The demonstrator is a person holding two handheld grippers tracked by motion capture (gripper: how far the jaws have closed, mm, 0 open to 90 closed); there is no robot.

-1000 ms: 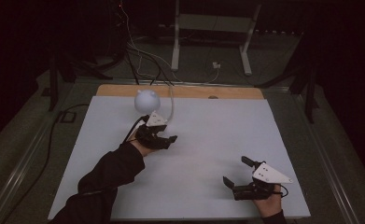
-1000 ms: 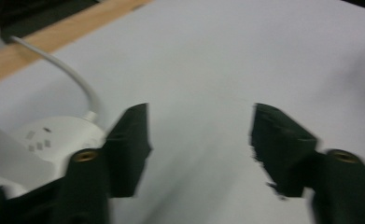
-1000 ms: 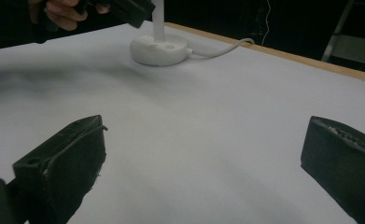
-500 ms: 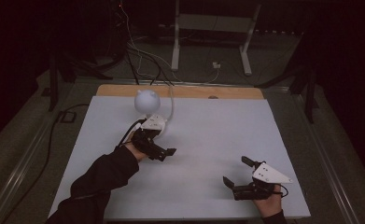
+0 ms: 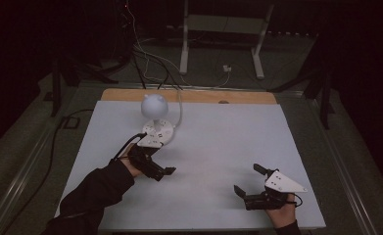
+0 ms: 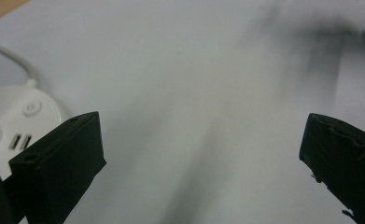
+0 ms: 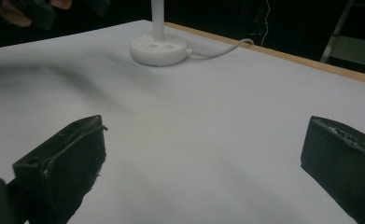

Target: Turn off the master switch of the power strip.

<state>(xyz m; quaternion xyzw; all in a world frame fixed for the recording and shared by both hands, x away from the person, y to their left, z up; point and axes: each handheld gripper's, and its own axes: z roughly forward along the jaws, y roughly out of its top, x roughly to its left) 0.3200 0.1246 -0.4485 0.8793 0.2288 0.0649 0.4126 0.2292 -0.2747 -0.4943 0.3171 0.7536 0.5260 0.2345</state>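
High view, read from left to right. At the left, the person's sleeve (image 5: pixel 88 196) enters from the bottom edge and carries the left gripper (image 5: pixel 165 172), which is held low over the white table (image 5: pixel 218 147) just in front of the lamp (image 5: pixel 153 122), a small white desk lamp with a round base (image 5: pixel 158 132), a short stem and a globe-shaped head (image 5: pixel 153 105). Its cord (image 5: pixel 180 105) runs from the base toward the wooden back edge (image 5: pixel 189 96), which probably explains why the lamp stands near that edge, close to the cables on the floor behind. In the left gripper view the jaws stand wide apart with bare table between them; the base (image 6: pixel 17 126) lies just beside and beyond the left-hand jaw, outside the gap and not touching it, so the gripper appears to be aimed past the lamp rather than at it. At the right, the right gripper (image 5: pixel 248 182) rests near the front edge, well apart from the lamp, seemingly parked clear of the working hand. In the right gripper view its jaws are likewise spread and grasp nothing; the base (image 7: pixel 158 48) stands far ahead, above the left-hand jaw.
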